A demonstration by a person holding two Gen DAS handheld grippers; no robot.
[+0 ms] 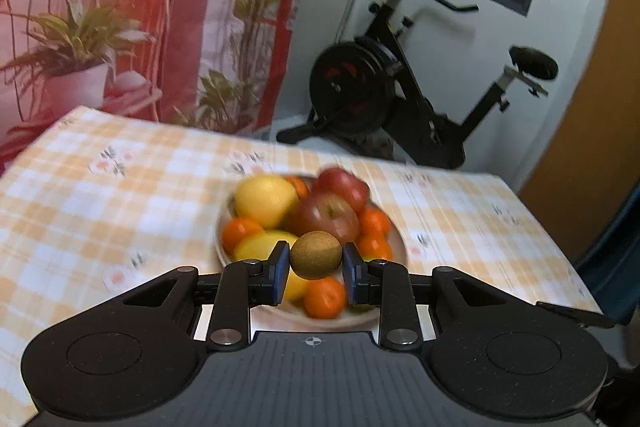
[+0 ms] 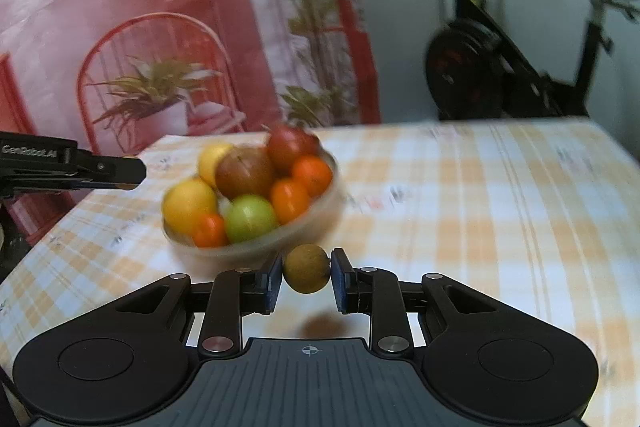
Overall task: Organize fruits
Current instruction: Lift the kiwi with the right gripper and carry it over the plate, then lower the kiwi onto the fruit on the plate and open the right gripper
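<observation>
A pale bowl (image 1: 394, 233) (image 2: 320, 215) on the checked tablecloth holds lemons (image 1: 264, 199) (image 2: 188, 205), red apples (image 1: 324, 217) (image 2: 244, 173), several oranges (image 1: 324, 297) (image 2: 290, 199) and a green fruit (image 2: 250, 219). My left gripper (image 1: 316, 265) hangs above the bowl's near side, shut on a brown kiwi (image 1: 316, 254). My right gripper (image 2: 306, 277) is in front of the bowl and above the cloth, shut on another brown kiwi (image 2: 307, 268), whose shadow falls on the cloth below. The left gripper's side also juts in at the far left of the right wrist view (image 2: 80, 169).
The table (image 1: 100, 195) (image 2: 480, 211) ends at its far edge against a red printed backdrop with plants (image 1: 120, 27). A black exercise bike (image 1: 400, 83) (image 2: 500, 67) stands behind the table at the right. Bare cloth stretches to the right of the bowl.
</observation>
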